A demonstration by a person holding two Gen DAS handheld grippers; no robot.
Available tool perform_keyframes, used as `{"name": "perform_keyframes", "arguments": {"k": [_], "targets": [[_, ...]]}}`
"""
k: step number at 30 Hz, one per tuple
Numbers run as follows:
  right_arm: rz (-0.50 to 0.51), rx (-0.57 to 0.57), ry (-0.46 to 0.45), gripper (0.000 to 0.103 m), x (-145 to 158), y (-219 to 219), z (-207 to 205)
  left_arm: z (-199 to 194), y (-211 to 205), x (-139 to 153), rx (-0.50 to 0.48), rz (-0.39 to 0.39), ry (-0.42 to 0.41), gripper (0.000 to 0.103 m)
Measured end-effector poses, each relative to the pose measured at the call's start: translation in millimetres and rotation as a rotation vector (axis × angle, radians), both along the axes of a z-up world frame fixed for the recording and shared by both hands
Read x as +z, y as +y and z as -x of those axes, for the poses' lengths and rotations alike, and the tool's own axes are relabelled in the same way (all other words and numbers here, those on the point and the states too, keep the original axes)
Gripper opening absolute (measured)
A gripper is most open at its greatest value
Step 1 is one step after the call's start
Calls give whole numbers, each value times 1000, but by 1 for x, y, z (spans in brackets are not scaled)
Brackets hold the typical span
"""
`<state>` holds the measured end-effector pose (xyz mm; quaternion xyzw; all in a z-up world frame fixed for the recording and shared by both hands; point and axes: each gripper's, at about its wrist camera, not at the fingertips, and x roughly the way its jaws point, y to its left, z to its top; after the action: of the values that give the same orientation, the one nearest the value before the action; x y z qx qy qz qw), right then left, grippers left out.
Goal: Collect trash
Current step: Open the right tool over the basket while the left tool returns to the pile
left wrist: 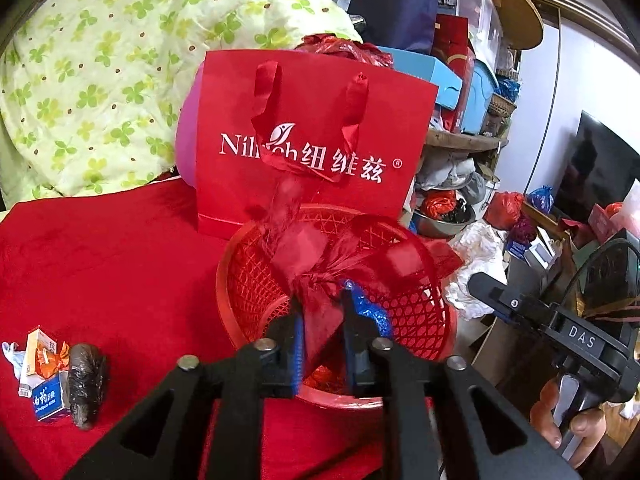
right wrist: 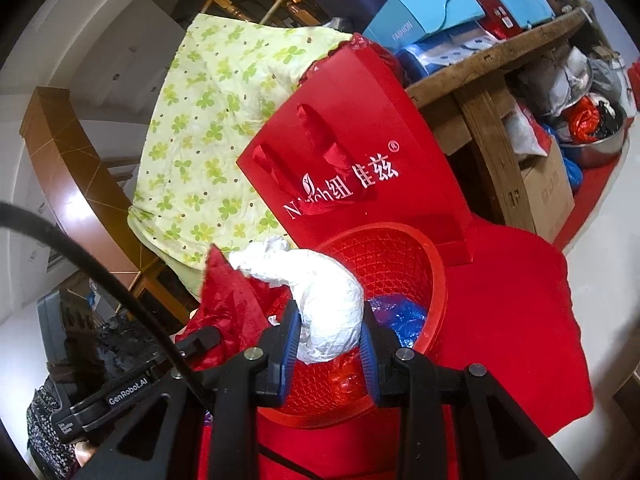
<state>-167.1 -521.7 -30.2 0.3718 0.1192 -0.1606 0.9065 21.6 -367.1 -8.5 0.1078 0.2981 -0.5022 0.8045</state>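
- The left tool [left wrist: 322,316] hangs over the red basket [left wrist: 248,292], a knotted red bag [left wrist: 316,272] between its pads; the pictures do not settle whether they press it.
- The right tool [right wrist: 330,328] pinches a crumpled white bag [right wrist: 328,300] above the same basket [right wrist: 432,280].
- A blue bag [right wrist: 400,316] lies inside the basket.
- The basket stands on the red-covered surface [left wrist: 100,260], before a red gift bag [left wrist: 312,140].
- Small boxes [left wrist: 40,376] and a dark lump [left wrist: 84,384] lie on the surface, apart from the basket.

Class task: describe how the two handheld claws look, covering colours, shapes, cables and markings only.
Both are black, with triangular cut-outs in the arms, silver pivot bolts and blue finger pads. The right claw bears a "DAS" label; the left claw reads "GenRobot.AI". A black cable crosses the right wrist view.
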Motion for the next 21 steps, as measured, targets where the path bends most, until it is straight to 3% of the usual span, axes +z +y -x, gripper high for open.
{"name": "perform_keyframes", "arguments": {"k": [3,6,8,15,21], "targets": [[-12,15,20,33,-4,-1,-7,-1,3,-3,11,6,-3,57],[-41,29,42,39,-10,-1,-14,-3,9,-4,19,6,-14,58],[-52,35,37,68,-12,0,-16,-5,16,-5,25,5,-16,58],[54,38,2,68,3,21,-13,-21,62,-11,118,-2,-30,59],[155,94,-28,68,24,53,-21,-40,130,-25,260,-27,-74,61]]}}
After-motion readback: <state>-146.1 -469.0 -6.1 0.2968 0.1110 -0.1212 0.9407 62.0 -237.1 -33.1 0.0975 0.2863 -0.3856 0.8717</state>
